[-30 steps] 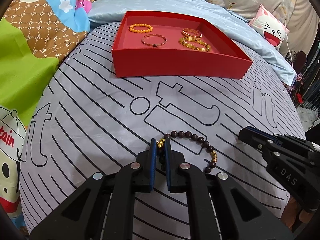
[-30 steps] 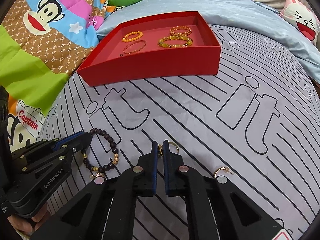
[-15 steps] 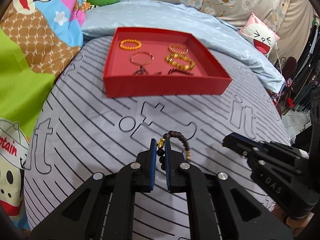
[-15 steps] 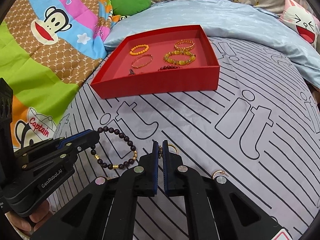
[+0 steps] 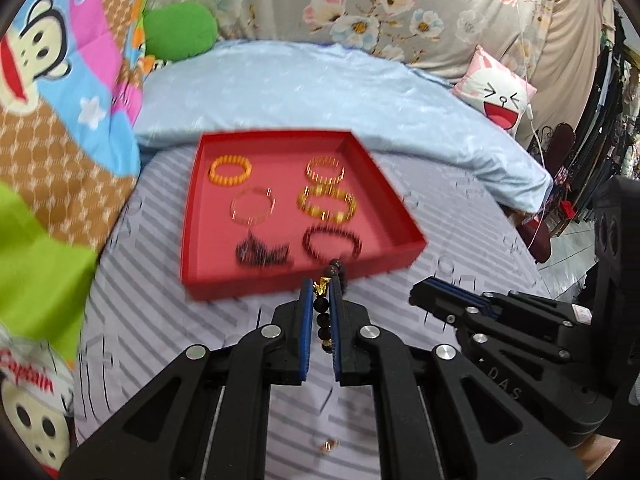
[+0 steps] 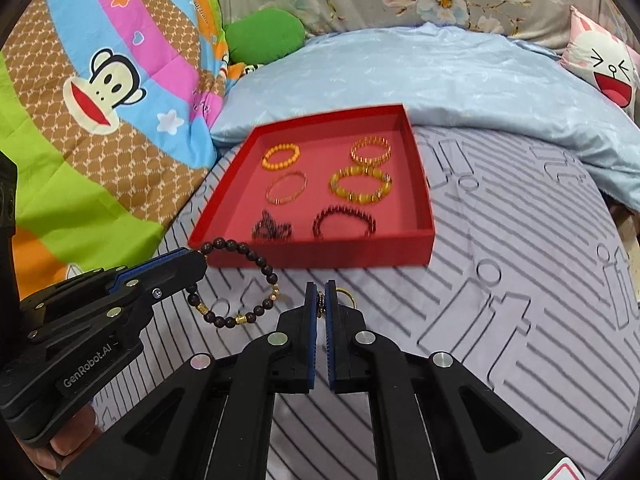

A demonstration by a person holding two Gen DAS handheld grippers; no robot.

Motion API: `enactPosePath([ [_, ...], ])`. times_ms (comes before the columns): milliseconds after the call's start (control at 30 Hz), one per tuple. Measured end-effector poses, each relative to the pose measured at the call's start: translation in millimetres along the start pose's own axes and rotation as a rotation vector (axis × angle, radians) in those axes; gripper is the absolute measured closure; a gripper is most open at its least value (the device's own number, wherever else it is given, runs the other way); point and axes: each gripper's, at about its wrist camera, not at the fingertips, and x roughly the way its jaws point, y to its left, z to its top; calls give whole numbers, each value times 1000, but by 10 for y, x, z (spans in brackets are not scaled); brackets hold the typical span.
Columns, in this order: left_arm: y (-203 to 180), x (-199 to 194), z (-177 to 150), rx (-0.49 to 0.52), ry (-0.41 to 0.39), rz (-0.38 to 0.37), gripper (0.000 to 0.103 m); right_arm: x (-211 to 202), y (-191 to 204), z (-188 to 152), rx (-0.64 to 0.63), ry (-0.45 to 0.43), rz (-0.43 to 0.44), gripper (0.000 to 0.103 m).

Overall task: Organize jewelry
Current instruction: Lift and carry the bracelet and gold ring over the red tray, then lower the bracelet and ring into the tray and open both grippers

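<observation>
1. The left gripper fingers pinch a dark beaded bracelet, hanging above the bed near the red tray.
2. The right gripper fingers are pressed together on a gold ring.

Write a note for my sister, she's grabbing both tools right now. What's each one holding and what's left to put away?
Left tool: shut on the dark bead bracelet, lifted off the bed, just short of the red tray.
Right tool: shut on a small gold ring, also off the bed.
Done: six pieces already lie in the tray, in two columns.
Left: set down the bracelet and ring in the tray, then collect the small gold piece on the striped sheet.
</observation>
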Motion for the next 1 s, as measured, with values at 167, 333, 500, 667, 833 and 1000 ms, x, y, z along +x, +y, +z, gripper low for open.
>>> enactPosePath([
  [167,-55,135,350,34,-36,6,95,87,-65,311,-5,-33,-18,99],
  [333,-34,395,709,53,-50,19,95,272,-149,622,4,-37,-20,99],
  [500,92,761,960,41,-28,26,95,571,-222,919,6,-17,-11,99],
  [667,267,1184,1106,25,13,47,95,934,-272,1129,10,16,-7,99],
  [833,435,1541,1160,-1,64,50,95,1327,-324,1288,22,65,2,99],
  [1000,539,1793,1163,-11,106,51,95,1574,-340,1363,18,98,-8,99],
])
